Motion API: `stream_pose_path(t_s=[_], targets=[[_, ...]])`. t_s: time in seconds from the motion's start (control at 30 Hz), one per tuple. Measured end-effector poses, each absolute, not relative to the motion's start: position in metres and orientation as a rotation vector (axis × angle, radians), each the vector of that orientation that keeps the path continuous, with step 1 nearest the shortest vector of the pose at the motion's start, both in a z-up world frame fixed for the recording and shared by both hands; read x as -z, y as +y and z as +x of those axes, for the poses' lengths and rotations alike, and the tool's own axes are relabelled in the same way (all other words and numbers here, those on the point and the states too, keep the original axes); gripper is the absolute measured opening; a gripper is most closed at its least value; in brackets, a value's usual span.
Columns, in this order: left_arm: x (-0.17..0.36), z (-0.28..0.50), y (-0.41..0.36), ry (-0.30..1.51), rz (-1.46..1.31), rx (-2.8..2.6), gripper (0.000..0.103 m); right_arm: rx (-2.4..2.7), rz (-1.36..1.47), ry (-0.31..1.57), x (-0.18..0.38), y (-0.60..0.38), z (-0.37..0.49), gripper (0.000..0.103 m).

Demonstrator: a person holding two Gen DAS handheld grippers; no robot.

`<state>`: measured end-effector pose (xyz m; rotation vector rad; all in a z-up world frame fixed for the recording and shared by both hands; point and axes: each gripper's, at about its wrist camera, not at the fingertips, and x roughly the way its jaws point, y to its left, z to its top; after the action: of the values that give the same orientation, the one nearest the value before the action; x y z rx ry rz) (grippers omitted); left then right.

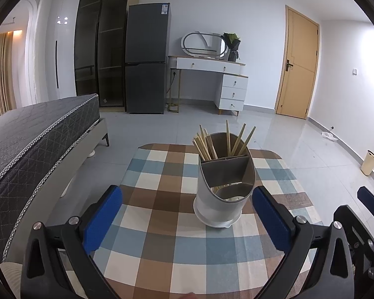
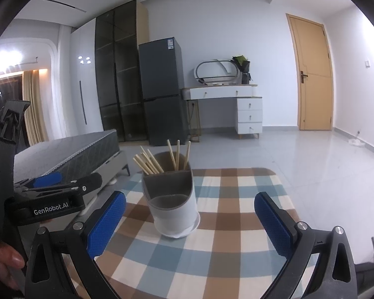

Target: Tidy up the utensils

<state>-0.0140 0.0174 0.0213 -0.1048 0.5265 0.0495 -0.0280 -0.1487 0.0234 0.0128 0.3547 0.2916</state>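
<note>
Left wrist view: left gripper (image 1: 187, 214) nearest, black arms w/ blue ribbed pads (image 1: 102, 219), jaws wide, nothing between them but cloth. Right gripper (image 2: 190, 218) same build, jaws also wide and empty; in its view the left gripper's body sits at far left, held by a hand (image 2: 2, 261).

Just past the fingertips, utensil holder (image 1: 223, 194) stands upright on the checked tablecloth (image 1: 162, 249), roughly centre of the table, not touching either gripper. Holder is white, rounded, smooth plastic w/ grey slanted dividers making several compartments. Pale wooden chopsticks (image 1: 207, 144) stick up from the rear compartments: a bunch at back left, three more at back right. Front compartment contents can't tell.

Cloth is woven check, brown/blue/cream, w/ rounded far corners; bare cloth all round the holder.

Beyond: bed (image 1: 37, 134) close at left, glossy grey floor tiles, fridge (image 1: 147, 57), white dresser (image 1: 212, 79), wooden door (image 1: 299, 64).
</note>
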Motion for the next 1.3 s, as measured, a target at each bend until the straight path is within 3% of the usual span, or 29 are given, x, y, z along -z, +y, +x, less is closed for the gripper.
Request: stream_pose_path(t_s=[1.3], targets=[[-0.0170,-0.0101,0.0225,0.548,-0.145,-0.042,0.101,-0.281,-0.003,0.372,-0.0196,-0.1436,-0.0268,0.103]])
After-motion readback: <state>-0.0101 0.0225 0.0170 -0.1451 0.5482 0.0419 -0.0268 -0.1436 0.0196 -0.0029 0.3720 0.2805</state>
